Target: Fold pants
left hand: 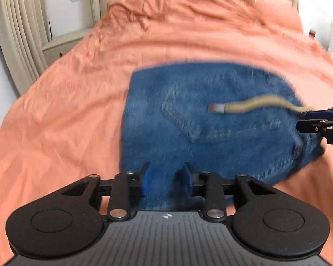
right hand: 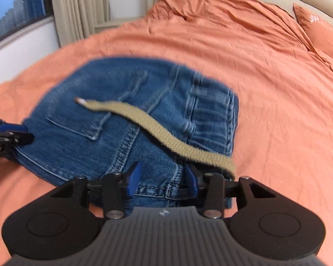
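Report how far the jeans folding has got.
Done: the jeans lie on the orange bedspread as a compact folded bundle, back pocket up. In hand: nothing; both the left tool and the right tool are open at its near edge. Left: the tan belt trails loose across the top.

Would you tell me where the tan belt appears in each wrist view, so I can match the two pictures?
Left wrist: tan belt right of centre, across the folded jeans.
Right wrist: tan belt runs diagonally from centre to lower right.
Shared landmark: the jeans' back pocket.
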Demonstrator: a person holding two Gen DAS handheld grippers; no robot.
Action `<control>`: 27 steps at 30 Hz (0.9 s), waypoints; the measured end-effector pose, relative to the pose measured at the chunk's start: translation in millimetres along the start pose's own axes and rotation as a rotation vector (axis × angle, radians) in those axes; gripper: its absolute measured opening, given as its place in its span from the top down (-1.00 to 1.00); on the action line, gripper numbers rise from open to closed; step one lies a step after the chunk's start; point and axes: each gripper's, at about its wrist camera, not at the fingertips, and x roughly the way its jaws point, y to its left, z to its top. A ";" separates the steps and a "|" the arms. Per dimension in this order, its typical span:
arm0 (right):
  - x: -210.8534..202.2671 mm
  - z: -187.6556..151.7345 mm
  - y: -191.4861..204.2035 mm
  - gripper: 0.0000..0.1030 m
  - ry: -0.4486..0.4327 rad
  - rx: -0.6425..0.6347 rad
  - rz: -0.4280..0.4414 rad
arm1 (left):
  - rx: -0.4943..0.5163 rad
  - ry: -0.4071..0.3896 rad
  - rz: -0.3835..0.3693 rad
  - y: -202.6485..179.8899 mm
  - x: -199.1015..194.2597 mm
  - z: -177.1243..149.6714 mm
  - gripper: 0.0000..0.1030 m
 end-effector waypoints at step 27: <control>32.2 68.8 -30.0 0.29 -0.058 0.054 -0.092 | -0.040 -0.085 0.072 -32.3 26.3 70.0 0.01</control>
